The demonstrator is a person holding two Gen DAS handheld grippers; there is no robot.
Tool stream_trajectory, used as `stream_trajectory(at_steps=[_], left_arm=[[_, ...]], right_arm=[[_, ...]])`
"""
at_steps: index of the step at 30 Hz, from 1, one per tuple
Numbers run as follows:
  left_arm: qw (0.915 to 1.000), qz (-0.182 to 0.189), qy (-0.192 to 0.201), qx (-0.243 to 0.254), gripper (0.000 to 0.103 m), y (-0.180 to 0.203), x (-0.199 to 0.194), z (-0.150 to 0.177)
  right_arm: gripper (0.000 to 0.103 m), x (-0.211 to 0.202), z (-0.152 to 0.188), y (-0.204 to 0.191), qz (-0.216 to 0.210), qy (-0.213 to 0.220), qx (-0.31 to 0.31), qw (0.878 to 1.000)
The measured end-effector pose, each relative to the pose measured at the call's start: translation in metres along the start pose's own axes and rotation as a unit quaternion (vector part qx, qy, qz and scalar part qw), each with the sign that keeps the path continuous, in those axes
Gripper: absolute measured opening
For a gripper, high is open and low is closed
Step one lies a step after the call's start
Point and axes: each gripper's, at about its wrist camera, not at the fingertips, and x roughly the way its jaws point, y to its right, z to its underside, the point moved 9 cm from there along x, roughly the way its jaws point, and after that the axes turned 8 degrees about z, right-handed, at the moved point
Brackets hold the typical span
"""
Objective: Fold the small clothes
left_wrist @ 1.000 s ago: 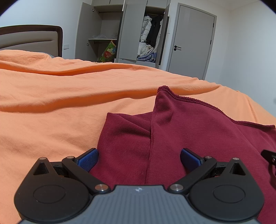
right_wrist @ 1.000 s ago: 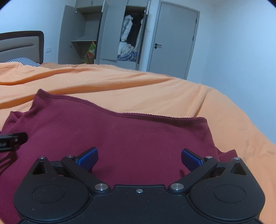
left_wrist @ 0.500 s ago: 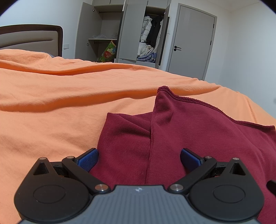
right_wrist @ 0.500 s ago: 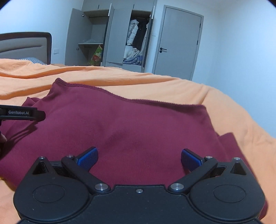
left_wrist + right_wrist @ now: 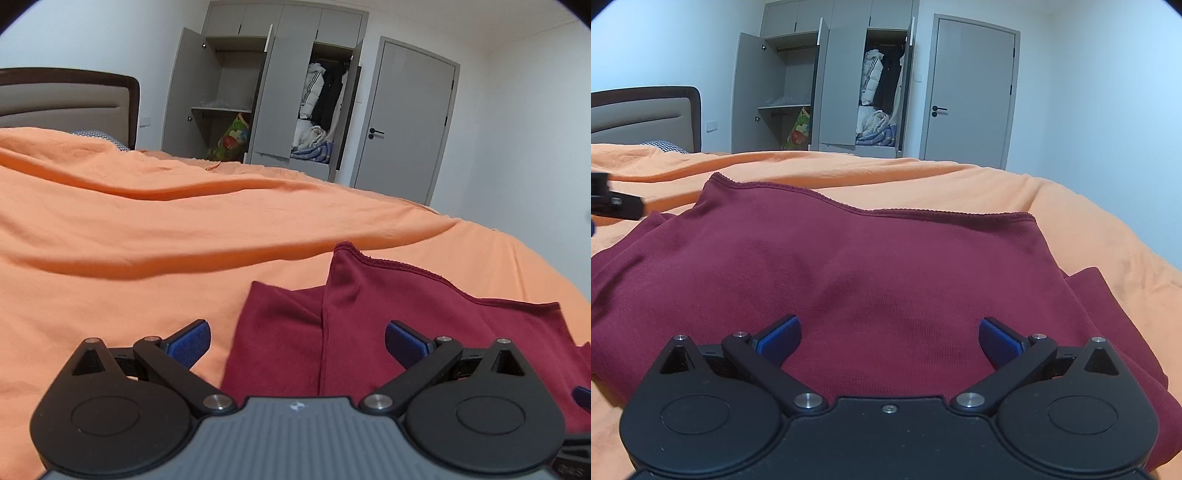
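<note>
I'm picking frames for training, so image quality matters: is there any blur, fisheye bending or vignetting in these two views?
Left wrist view: the orange bedsheet and maroon garment look slightly motion-smeared; door and wardrobe lean and bow; the corners are dark. Right wrist view: sharper, knit texture readable on the garment; same bowing and dark corners. Lighting is soft and even, without glare.

The left tongs (image 5: 297, 341) gape wide above the maroon garment's (image 5: 406, 317) left edge on the orange bedspread (image 5: 147, 251).

Both wrist views sat low and close over the bed (image 5: 147, 240), facing the wardrobe (image 5: 846, 85); both shared the maroon garment (image 5: 868, 266), left view from its left edge.
</note>
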Motion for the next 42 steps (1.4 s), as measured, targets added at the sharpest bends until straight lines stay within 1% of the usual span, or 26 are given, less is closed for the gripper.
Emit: stream_trajectory(at_steps=[5,9,11,13,17,20,22,24,26,28,29,31,32,33,34,36,37,39,42], left_arm=[[0.9987,0.009,-0.027,-0.042,0.103,-0.013,-0.022,0.015],[0.9947,0.011,-0.06,-0.082,0.103,-0.021,-0.03,0.035],[0.9929,0.012,-0.068,-0.097,0.103,-0.019,-0.035,0.043],[0.993,0.023,-0.07,-0.093,0.103,-0.013,-0.041,0.049],[0.992,0.048,-0.089,-0.076,0.103,-0.001,-0.039,0.058],[0.9901,0.042,-0.097,-0.092,0.103,-0.006,-0.031,0.06],[0.9883,0.031,-0.109,-0.102,0.103,-0.009,-0.022,0.061],[0.9876,0.015,-0.126,-0.093,0.103,-0.009,-0.013,0.062],[0.9884,0.005,-0.129,-0.08,0.103,-0.004,-0.009,0.061],[0.9881,0.002,-0.13,-0.083,0.103,-0.002,-0.006,0.06],[0.9877,0.006,-0.128,-0.089,0.102,-0.001,-0.006,0.058],[0.9859,0.023,-0.123,-0.111,0.1,-0.001,-0.005,0.054],[0.9848,0.03,-0.122,-0.12,0.094,-0.002,-0.006,0.052],[0.9838,0.035,-0.123,-0.126,0.09,-0.002,-0.006,0.051],[0.9831,0.035,-0.126,-0.128,0.089,-0.002,-0.004,0.05],[0.9824,0.025,-0.134,-0.128,0.08,-0.003,-0.001,0.05],[0.9822,0.022,-0.135,-0.129,0.079,-0.004,0.0,0.05],[0.981,0.026,-0.134,-0.138,0.077,-0.007,0.002,0.049],[0.9786,0.035,-0.129,-0.156,0.077,-0.013,0.002,0.05]], right_arm=[[0.102,-0.001,0.001,0.0,0.001,0.004,0.001,1.0],[0.103,-0.002,0.001,0.0,0.001,0.007,0.003,1.0],[0.103,-0.002,0.001,0.0,0.001,0.007,0.003,1.0],[0.102,-0.001,0.002,0.0,0.001,0.008,0.004,1.0],[0.103,-0.001,0.002,0.0,0.001,0.009,0.004,1.0],[0.103,-0.001,0.002,0.001,0.001,0.01,0.004,1.0],[0.103,-0.001,0.002,0.0,0.001,0.01,0.004,1.0],[0.103,-0.001,0.002,0.001,0.001,0.011,0.004,1.0],[0.102,-0.001,0.002,0.001,0.001,0.011,0.004,1.0],[0.102,-0.002,0.002,0.001,0.001,0.011,0.004,1.0],[0.102,-0.002,0.002,0.001,0.001,0.012,0.004,1.0],[0.102,-0.001,0.002,0.001,0.001,0.011,0.004,1.0],[0.102,-0.002,0.001,0.001,0.001,0.011,0.004,1.0],[0.103,-0.002,0.002,0.001,0.001,0.011,0.004,1.0],[0.103,-0.002,0.001,0.001,0.001,0.011,0.004,1.0],[0.103,-0.004,-0.001,0.002,0.002,0.007,0.003,1.0],[0.103,-0.006,-0.003,0.002,0.003,0.005,0.0,1.0],[0.103,-0.011,-0.006,0.003,0.007,0.003,-0.005,1.0],[0.103,-0.024,-0.009,0.002,0.013,0.012,-0.015,1.0]])
